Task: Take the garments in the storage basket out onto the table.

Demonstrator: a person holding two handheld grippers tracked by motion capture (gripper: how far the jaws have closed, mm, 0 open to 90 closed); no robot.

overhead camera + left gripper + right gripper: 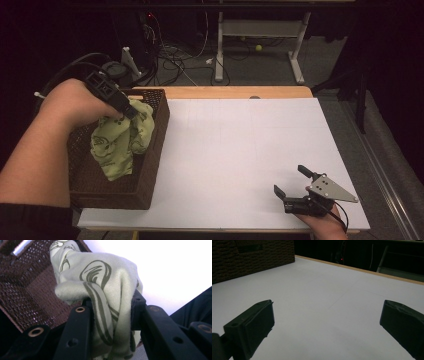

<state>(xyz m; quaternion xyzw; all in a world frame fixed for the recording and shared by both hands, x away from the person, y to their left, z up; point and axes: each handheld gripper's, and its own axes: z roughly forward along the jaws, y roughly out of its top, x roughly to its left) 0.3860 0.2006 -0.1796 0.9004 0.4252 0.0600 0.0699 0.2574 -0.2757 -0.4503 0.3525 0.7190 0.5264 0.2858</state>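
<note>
Green patterned cloth pinched in my left gripper, hanging over brown wicker basket, walls close around. My right gripper gapes empty on white tabletop, well apart.

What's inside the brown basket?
A pale green patterned cloth hangs into the brown basket, pinched by the left gripper above it. Some bare woven floor shows beside the cloth. Whatever lies under the cloth is covered.
</note>
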